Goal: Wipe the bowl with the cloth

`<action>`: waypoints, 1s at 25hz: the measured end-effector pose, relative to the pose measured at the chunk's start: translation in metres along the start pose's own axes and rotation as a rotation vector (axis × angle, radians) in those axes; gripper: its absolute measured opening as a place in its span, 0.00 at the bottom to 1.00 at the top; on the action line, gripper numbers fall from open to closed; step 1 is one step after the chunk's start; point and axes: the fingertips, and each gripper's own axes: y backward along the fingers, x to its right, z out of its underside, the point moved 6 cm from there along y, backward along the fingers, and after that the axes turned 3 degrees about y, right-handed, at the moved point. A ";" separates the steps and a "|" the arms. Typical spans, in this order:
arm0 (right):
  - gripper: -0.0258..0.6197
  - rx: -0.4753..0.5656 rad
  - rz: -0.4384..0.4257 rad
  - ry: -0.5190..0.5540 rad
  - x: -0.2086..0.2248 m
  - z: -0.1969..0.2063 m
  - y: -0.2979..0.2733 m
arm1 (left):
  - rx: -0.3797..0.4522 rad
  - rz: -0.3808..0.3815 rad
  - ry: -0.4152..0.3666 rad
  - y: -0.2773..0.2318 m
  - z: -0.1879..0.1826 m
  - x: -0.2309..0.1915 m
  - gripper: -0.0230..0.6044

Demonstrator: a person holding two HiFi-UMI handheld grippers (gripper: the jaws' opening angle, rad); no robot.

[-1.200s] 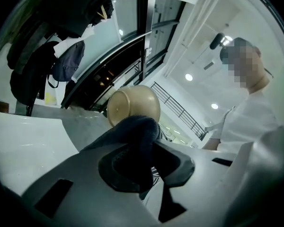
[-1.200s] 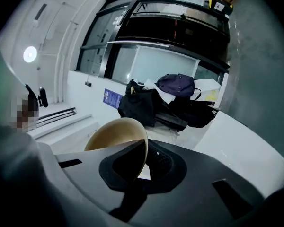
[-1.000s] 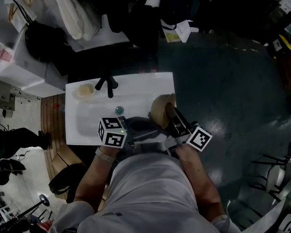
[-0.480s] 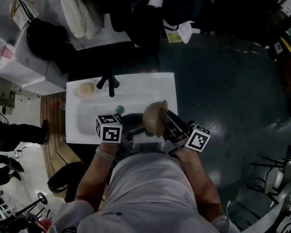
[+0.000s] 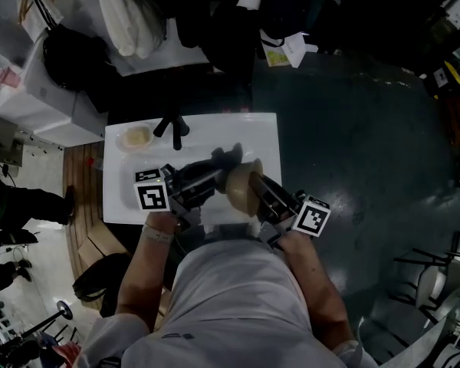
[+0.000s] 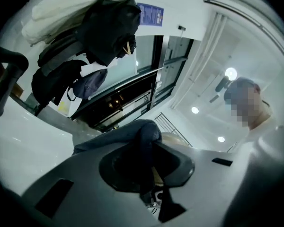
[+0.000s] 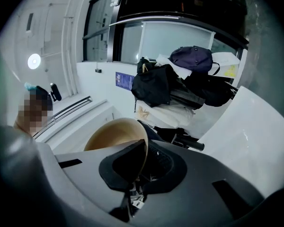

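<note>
Left gripper [image 6: 149, 150] pinches cloth [image 6: 141, 130] — right gripper [image 7: 143, 151] clamps the bowl [image 7: 114, 132] (its rim).

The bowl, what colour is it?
The bowl is light brown, clearest in the right gripper view.

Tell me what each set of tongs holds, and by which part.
Left tongs: the dark cloth, pinched at a bunched fold. Right tongs: the tan bowl, clamped on its rim, one jaw inside, one outside.

white sink [image 5: 249, 131], black tap [image 5: 171, 128], perhaps soap [image 5: 136, 137]
</note>
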 end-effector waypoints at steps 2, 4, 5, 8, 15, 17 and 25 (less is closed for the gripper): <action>0.09 0.011 0.014 -0.012 0.002 0.000 0.003 | 0.028 0.041 0.009 0.001 -0.005 0.006 0.15; 0.09 0.024 0.026 -0.011 0.005 -0.001 0.005 | 0.047 0.079 0.017 0.002 -0.008 0.011 0.15; 0.09 0.032 0.034 -0.016 0.007 -0.002 0.006 | 0.049 0.095 0.019 0.003 -0.008 0.013 0.15; 0.09 0.060 0.057 -0.046 0.014 -0.003 0.011 | 0.033 0.136 0.029 0.002 -0.002 0.016 0.15; 0.09 0.135 0.036 -0.094 0.014 -0.011 0.012 | -0.038 0.148 0.089 -0.004 0.027 0.014 0.15; 0.09 0.129 0.031 -0.089 0.013 -0.011 0.010 | -0.026 0.143 0.108 -0.003 0.029 0.011 0.15; 0.09 0.040 -0.015 -0.070 0.004 -0.003 -0.001 | 0.029 0.058 0.102 0.000 0.015 0.002 0.15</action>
